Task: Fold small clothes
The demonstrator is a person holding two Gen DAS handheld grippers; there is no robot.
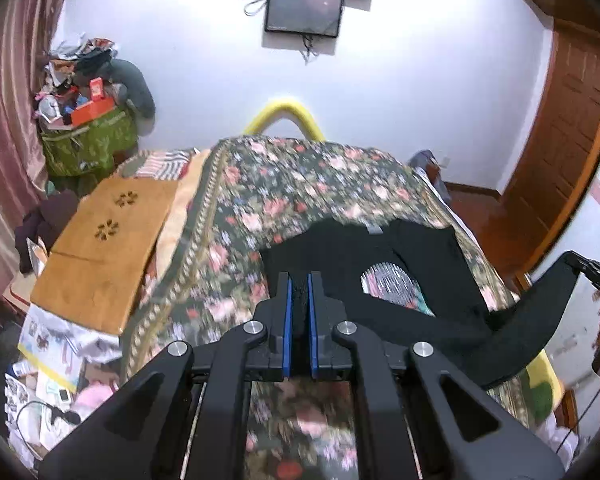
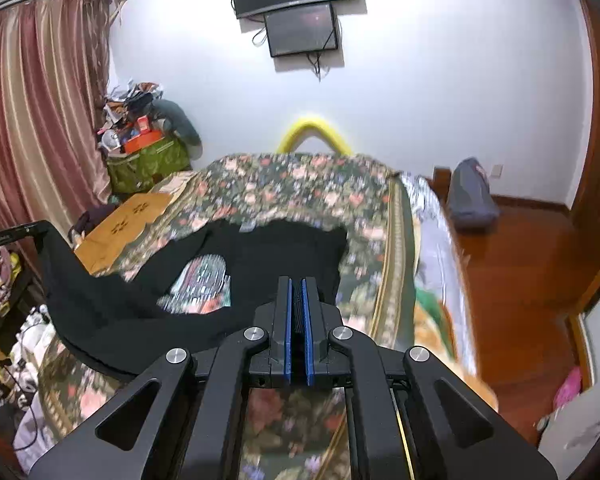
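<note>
A small black garment (image 1: 432,256) with a silvery printed patch (image 1: 392,282) lies on the floral bedspread (image 1: 300,184). My left gripper (image 1: 299,280) is shut on the garment's near left edge, black cloth pinched between the blue pads. My right gripper (image 2: 296,284) is shut on the garment (image 2: 284,248) at its near right edge. Both lift the near hem above the bed, so the cloth sags between them. The right gripper also shows at the right edge of the left wrist view (image 1: 592,272). The print shows in the right wrist view (image 2: 204,280).
A tan board (image 1: 100,248) lies left of the bed, with papers and clutter below it. A green bag (image 1: 88,140) piled with things stands by the curtain. Two screens (image 2: 300,32) hang on the far wall. Wooden floor (image 2: 520,264) and a grey bag (image 2: 470,194) lie to the right.
</note>
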